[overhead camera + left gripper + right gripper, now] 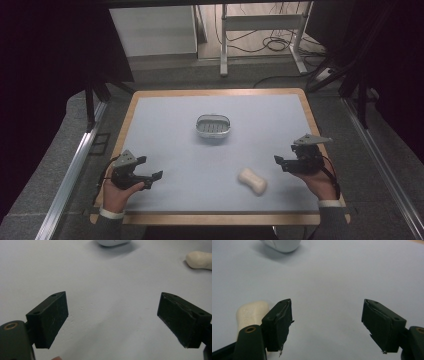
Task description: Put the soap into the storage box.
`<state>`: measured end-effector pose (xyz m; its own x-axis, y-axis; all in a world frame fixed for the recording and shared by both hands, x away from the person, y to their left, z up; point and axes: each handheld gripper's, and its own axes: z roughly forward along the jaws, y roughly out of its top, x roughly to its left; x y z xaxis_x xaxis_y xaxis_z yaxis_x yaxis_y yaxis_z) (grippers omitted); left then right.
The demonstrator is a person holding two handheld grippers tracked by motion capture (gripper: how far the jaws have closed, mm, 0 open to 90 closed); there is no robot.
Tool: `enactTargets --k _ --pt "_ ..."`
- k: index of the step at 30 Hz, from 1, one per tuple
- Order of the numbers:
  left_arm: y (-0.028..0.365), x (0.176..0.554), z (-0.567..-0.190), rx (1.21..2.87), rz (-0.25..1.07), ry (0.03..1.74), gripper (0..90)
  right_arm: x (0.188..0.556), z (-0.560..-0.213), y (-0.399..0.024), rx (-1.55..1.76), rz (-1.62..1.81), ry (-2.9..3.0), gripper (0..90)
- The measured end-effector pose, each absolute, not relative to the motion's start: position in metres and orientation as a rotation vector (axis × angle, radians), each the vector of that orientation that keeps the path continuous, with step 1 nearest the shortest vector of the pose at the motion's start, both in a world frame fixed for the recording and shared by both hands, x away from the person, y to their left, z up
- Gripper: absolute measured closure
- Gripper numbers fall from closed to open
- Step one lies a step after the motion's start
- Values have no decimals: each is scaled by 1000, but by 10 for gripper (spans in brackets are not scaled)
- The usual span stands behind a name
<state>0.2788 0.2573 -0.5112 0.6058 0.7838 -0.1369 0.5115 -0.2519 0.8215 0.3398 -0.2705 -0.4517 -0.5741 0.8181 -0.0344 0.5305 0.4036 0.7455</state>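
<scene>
A cream bar of soap lies on the pale blue mat toward the front right. An oval grey soap dish sits at the mat's middle, farther back. My left gripper rests at the front left, open, with nothing between its jaws. My right gripper is at the right, open and empty, a little right of the soap. In the left gripper view the soap lies far right and the dish's edge is at the top. In the right gripper view the soap sits behind the left jaw and the dish is at the top left.
The mat covers a wooden table whose edges frame it. Metal rails run along both sides. A desk frame and cables lie on the floor beyond the far edge.
</scene>
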Motion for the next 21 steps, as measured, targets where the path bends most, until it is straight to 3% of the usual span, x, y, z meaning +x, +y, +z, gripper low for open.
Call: enactTargets --k 21 --pt "253 279 -513 1945 348 1038 100 337 -435 -229 1004 809 2521 259"
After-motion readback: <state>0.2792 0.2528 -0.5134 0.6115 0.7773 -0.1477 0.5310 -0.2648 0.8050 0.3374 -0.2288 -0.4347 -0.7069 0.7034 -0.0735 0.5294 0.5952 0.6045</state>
